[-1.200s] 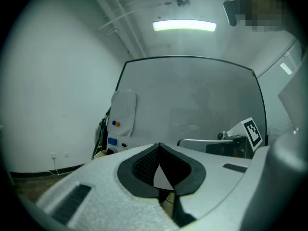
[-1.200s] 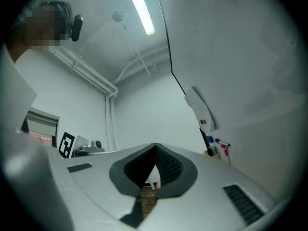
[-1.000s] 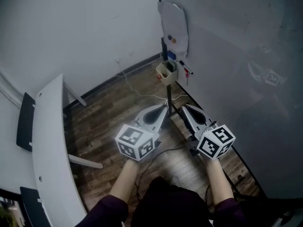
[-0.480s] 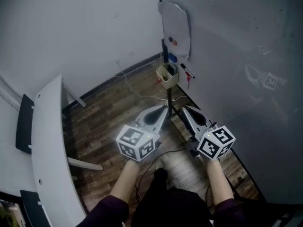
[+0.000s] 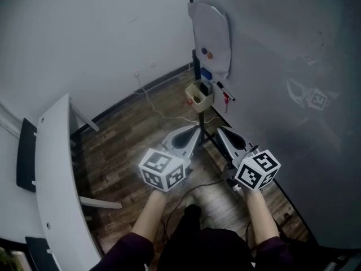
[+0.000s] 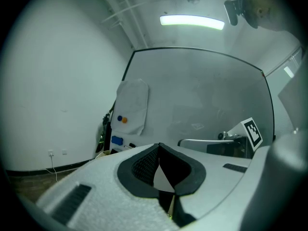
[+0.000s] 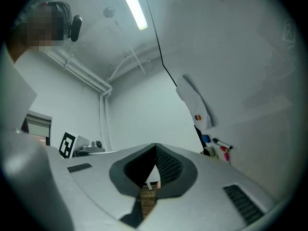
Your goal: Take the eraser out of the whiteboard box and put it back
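Note:
A small beige whiteboard box [image 5: 200, 95] hangs at the left end of the grey whiteboard [image 5: 282, 66]. Just above it a blue eraser [image 5: 206, 74] sticks to the board; it also shows as the blue eraser [image 6: 117, 140] and the blue eraser [image 7: 206, 139]. Black and red markers [image 5: 224, 90] lie on the ledge beside the box. My left gripper [image 5: 193, 131] and right gripper [image 5: 220, 131] are held side by side, well short of the box and pointing at it. On both, the jaws meet at the tips with nothing between them.
A white sheet [image 5: 211, 35] with a blue and an orange magnet hangs on the board above the eraser. The board's stand pole [image 5: 201, 123] runs down between the grippers. A curved white desk [image 5: 53, 179] stands at the left. A cable [image 5: 152, 103] trails over the wooden floor.
Both grippers have moved forward together toward the board's corner. The box, eraser and sheet now sit lower and a little larger in the head view. The jaws stay shut.

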Motion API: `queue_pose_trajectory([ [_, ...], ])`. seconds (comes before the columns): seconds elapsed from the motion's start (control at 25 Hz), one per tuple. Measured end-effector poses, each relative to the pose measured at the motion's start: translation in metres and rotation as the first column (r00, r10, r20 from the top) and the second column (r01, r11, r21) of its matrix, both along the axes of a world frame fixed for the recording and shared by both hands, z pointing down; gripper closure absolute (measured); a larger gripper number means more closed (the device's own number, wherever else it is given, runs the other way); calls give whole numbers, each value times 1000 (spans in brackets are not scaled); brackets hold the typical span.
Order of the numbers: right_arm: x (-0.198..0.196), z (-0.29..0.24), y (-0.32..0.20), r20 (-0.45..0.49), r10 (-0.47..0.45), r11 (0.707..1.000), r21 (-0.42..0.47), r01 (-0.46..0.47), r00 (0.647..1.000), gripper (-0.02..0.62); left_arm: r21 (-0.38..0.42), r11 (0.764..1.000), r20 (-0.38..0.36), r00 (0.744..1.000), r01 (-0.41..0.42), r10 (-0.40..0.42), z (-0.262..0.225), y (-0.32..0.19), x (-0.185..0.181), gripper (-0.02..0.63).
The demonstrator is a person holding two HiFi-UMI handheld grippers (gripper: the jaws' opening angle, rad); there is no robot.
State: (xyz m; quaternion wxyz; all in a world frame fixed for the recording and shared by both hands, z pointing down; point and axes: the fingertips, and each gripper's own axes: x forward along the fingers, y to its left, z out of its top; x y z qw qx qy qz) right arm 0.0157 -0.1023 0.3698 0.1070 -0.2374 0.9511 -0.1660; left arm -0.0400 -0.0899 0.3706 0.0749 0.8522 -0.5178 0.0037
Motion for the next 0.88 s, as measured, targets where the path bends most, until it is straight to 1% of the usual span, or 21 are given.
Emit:
queue_pose_trajectory([
  [0.4, -24, 12, -41, -14, 25, 999, -22, -25, 1000, 592, -26, 999, -14, 1000, -26, 26, 14, -44, -24, 600],
  [0.88, -47, 3, -79, -28, 109, 993, -43, -110, 994, 592, -50, 992, -28, 993, -114, 112, 7, -90, -46, 600],
])
